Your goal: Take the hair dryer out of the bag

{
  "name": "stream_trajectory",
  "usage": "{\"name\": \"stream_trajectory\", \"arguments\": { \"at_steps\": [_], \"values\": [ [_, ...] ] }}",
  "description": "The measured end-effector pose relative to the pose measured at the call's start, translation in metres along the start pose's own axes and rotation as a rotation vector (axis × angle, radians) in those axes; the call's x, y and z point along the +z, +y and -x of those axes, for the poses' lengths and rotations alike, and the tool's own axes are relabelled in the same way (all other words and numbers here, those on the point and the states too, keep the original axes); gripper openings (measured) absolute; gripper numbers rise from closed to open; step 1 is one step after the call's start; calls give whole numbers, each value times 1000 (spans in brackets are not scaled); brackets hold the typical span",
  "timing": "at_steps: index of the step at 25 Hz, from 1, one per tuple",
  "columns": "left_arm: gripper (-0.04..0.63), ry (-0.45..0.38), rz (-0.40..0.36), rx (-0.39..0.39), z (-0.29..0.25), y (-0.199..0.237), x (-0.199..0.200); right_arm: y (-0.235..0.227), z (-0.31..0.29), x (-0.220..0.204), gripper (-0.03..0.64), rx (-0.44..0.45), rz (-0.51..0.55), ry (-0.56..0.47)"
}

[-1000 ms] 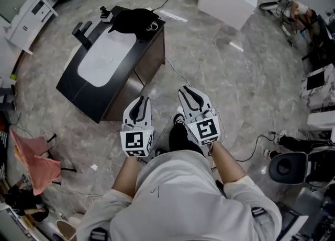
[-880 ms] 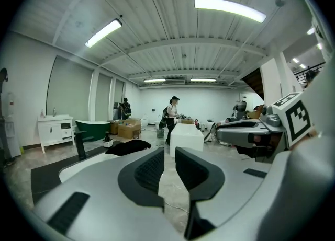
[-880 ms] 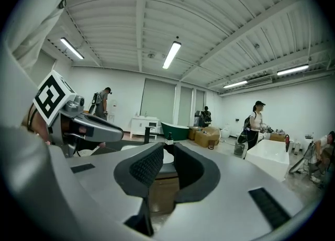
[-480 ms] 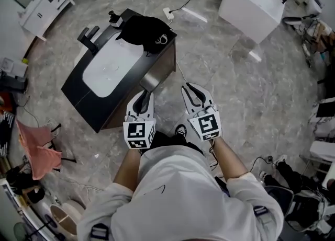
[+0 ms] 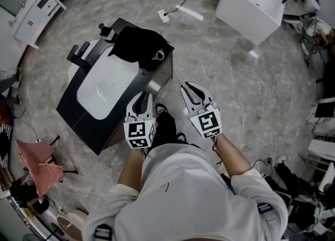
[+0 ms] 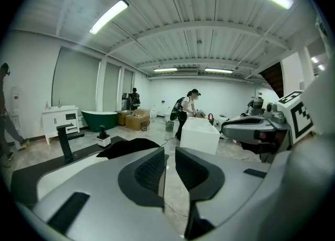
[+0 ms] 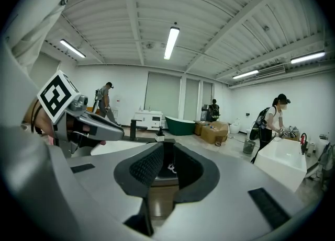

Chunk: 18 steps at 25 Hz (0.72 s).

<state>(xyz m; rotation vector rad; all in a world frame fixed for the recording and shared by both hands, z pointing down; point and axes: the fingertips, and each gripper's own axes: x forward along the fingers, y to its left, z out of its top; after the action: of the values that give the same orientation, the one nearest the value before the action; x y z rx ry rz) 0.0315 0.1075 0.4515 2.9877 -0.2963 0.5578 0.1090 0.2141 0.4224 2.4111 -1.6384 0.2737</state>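
The black bag [image 5: 140, 46] (the hair dryer itself does not show, so it is presumably inside) sits on the bench's [image 5: 73, 110] far right corner, straight ahead of the left claw [image 5: 142, 99] and nearer it than the right claw [image 5: 192, 89], both empty with jaws narrowly apart.

Looking down on a black vanity counter [image 5: 71, 110], standing on grey marbled floor [image 5: 235, 93]. Holding a white basin [image 5: 99, 85] sunk into its top, with a black faucet [image 5: 78, 54] rising at the far-left edge. Carrying a black bag [image 5: 137, 45] slumped over the far corner and lapping the basin's end, a small black-and-white bottle [image 5: 106, 32] sitting just beside it. Trailing across the floor beyond, a white power strip [image 5: 188, 12] and its cable.
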Motion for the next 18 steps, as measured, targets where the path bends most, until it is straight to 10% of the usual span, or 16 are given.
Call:
{"name": "stream_trajectory", "arguments": {
  "at_steps": [18],
  "values": [
    [78,159,-18,-92,-177,90,21,-74,-177,-15,55,103,14,217]
  ]
}}
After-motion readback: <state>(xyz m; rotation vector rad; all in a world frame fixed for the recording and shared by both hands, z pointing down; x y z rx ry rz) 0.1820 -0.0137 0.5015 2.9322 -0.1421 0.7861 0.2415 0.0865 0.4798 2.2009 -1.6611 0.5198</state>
